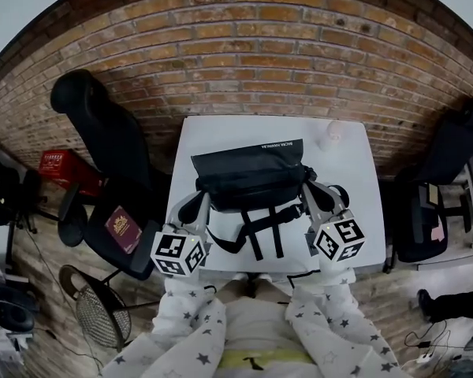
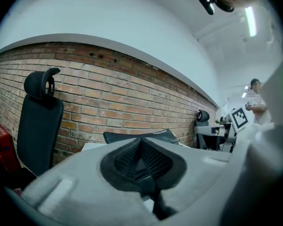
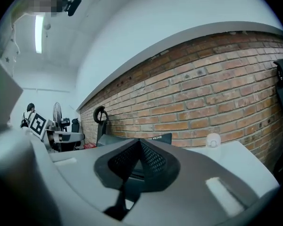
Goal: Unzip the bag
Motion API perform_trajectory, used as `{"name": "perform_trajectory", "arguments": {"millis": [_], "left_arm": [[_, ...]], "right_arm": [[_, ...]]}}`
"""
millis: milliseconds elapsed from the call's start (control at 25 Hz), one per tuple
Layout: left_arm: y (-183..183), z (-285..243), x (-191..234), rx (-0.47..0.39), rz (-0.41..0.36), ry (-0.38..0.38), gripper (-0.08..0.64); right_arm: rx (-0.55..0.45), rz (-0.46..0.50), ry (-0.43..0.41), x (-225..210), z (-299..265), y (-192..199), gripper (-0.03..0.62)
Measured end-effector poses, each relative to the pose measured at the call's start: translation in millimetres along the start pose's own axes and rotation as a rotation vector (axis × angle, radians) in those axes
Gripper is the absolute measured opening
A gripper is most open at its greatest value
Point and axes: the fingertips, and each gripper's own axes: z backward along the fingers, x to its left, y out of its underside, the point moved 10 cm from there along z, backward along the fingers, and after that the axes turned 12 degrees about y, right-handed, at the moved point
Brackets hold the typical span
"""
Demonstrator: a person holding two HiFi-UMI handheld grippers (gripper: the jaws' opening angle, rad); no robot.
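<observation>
A black bag [image 1: 248, 176] with a flap lies in the middle of the white table [image 1: 355, 187], its straps [image 1: 264, 231] trailing toward the front edge. My left gripper [image 1: 201, 199] is at the bag's left end and my right gripper [image 1: 311, 189] is at its right end, both close to it. Whether either touches the bag I cannot tell. In the left gripper view the left gripper [image 2: 141, 142] has its pads together with nothing between them, and the bag [image 2: 125, 136] shows just beyond. The right gripper [image 3: 140, 142] also looks shut and empty, with the bag [image 3: 158, 138] behind it.
A small white cup [image 1: 331, 136] stands at the table's back right corner. A black office chair [image 1: 102, 132] is on the left, and a seat there holds a dark red booklet [image 1: 123, 228]. Another chair [image 1: 449, 164] stands on the right. A brick wall [image 1: 260, 61] rises behind the table.
</observation>
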Motion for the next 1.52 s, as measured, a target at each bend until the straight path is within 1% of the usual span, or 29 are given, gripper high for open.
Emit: {"name": "perform_trajectory", "arguments": {"millis": [160, 280, 680, 920, 1520], "left_arm": [[-15, 4, -1, -0.032, -0.039, -0.01, -0.002], [-24, 7, -1, -0.059, -0.05, -0.023, -0.002], [-50, 17, 8, -0.137, -0.084, -0.08, -0.002], [-55, 20, 8, -0.144, -0.104, -0.098, -0.002], [-57, 21, 11, -0.138, -0.131, -0.124, -0.002]], "right_arm": [[-0.068, -0.029, -0.022, 4, 3, -17, 0.009], [-0.104, -0.052, -0.032, 5, 4, -28, 0.009], [-0.199, -0.069, -0.011, 5, 7, -54, 0.009], [-0.201, -0.077, 0.023, 4, 11, -62, 0.008], [-0.207, -0.059, 0.058, -3, 11, -56, 0.008]]}}
